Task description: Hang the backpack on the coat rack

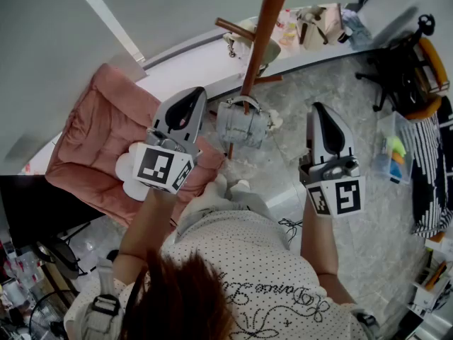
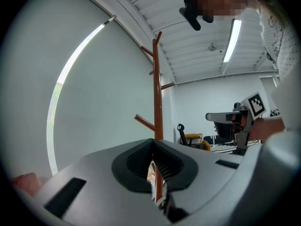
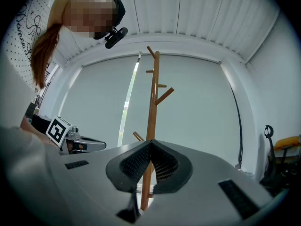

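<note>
- The grey marbled floor [image 1: 333, 83] fills most of the head view, with a white wall along its top left.
- A pink padded seat [image 1: 92, 133] sits at the left, next to that wall.
- The wooden coat rack [image 1: 263, 27] stands upright ahead of the person. Its brown pole and slanted pegs rise in front of both claws in the left gripper view [image 2: 157, 93] and the right gripper view [image 3: 153, 102].
- A black office chair with an orange seat [image 1: 407, 69] stands well apart at the right.
- The grey backpack [image 1: 243, 124] hangs low on the coat rack. Its top handle is up against the pole, and its body is clear of the floor. In the head view it lies between the two claws, and neither claw touches it.
- The left claw [image 1: 191, 101] is held near the backpack's left side. Its own view shows the jaws [image 2: 153, 145] closed together with nothing between them.
- The right claw [image 1: 320, 115] is held off to the backpack's right, a little apart from it. Its jaws [image 3: 150, 147] are also closed on nothing.
</note>
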{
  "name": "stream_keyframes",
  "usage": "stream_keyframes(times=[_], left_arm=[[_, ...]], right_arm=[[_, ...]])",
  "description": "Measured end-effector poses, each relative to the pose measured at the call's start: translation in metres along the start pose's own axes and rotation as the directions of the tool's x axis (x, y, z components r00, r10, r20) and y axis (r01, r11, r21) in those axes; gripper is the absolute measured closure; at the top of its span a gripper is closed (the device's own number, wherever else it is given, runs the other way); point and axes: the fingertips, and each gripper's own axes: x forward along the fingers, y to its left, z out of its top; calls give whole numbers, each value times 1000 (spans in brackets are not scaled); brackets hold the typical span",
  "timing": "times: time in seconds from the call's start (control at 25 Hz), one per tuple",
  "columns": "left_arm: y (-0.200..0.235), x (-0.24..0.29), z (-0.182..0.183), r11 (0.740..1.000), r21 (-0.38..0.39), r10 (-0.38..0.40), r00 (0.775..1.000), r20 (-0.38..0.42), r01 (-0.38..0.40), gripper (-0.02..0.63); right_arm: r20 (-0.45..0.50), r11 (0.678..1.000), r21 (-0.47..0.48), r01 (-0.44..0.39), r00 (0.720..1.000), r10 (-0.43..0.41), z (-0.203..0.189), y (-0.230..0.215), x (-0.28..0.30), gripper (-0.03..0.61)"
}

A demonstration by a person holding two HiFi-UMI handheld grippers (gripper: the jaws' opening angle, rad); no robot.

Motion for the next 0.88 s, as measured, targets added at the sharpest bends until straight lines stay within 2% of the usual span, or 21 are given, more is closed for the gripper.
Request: stream_keyframes(times=[0.88], left_arm=[[0,3,1,1000,11,3,1000,-4,-3,612]], right_arm=[[-18,1000,24,10,1000,-9,-8,-4,6,566]])
